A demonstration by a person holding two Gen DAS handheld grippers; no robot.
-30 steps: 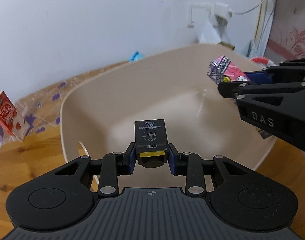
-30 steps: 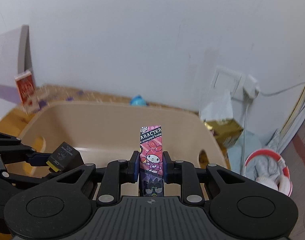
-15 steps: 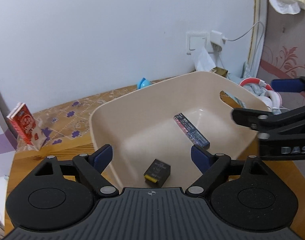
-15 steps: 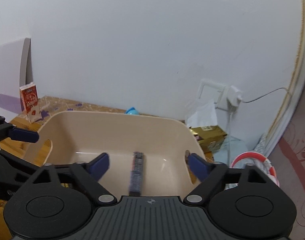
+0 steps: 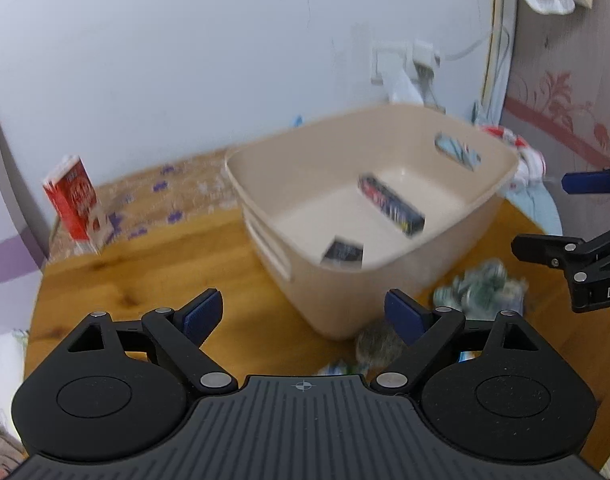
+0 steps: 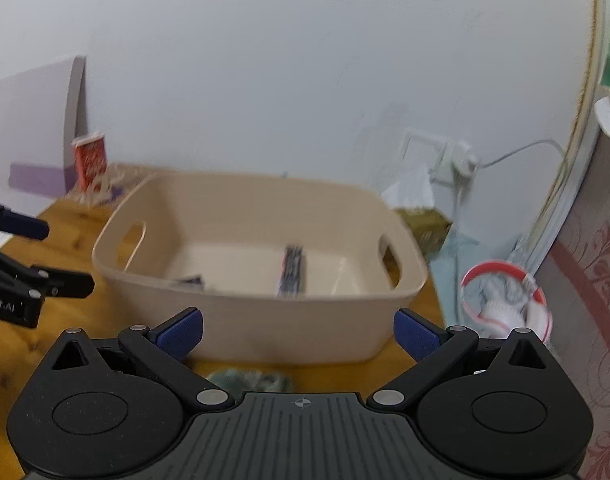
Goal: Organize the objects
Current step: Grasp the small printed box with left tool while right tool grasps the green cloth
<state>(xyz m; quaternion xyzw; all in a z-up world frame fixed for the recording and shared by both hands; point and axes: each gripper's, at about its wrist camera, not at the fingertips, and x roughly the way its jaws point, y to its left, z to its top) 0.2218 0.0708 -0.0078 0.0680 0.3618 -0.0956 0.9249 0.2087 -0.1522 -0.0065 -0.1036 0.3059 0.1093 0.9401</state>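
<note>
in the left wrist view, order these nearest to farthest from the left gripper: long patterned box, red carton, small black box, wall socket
1. small black box, in the near part of the beige bin, nearest the left gripper.
2. long patterned box, deeper in the bin, to the right.
3. red carton, far left, on the table.
4. wall socket, up on the back wall.

Pale blue-white wall behind a wooden table, white socket, floral wallpaper at right.

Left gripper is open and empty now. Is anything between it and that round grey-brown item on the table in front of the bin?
Nothing visible. The round grey-brown item lies on the wooden table beside the left gripper's right fingertip, just outside the beige plastic bin. It is too blurred to identify.
</note>
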